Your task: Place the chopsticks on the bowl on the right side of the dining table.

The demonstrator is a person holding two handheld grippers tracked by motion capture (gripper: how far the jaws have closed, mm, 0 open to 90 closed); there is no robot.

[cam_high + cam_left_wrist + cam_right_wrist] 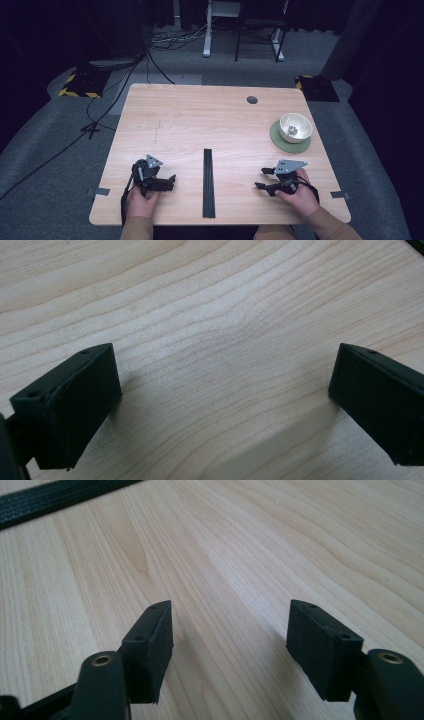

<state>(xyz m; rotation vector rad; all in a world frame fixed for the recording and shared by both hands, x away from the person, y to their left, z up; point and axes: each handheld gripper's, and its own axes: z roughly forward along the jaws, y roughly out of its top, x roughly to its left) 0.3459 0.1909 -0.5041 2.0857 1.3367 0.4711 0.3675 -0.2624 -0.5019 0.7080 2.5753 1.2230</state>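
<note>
This looks like a recording lab or studio rather than a home. A lone wooden table (pixel 220 120) stands on grey carpet (pixel 50 165), hemmed in by dark curtains (pixel 385 60). Cables (pixel 100 110) trail over the floor at the far left, beside a stand base with yellow-black hazard stripes (pixel 80 82). The legs of a white desk frame (pixel 207 30) show at the far side.
</note>
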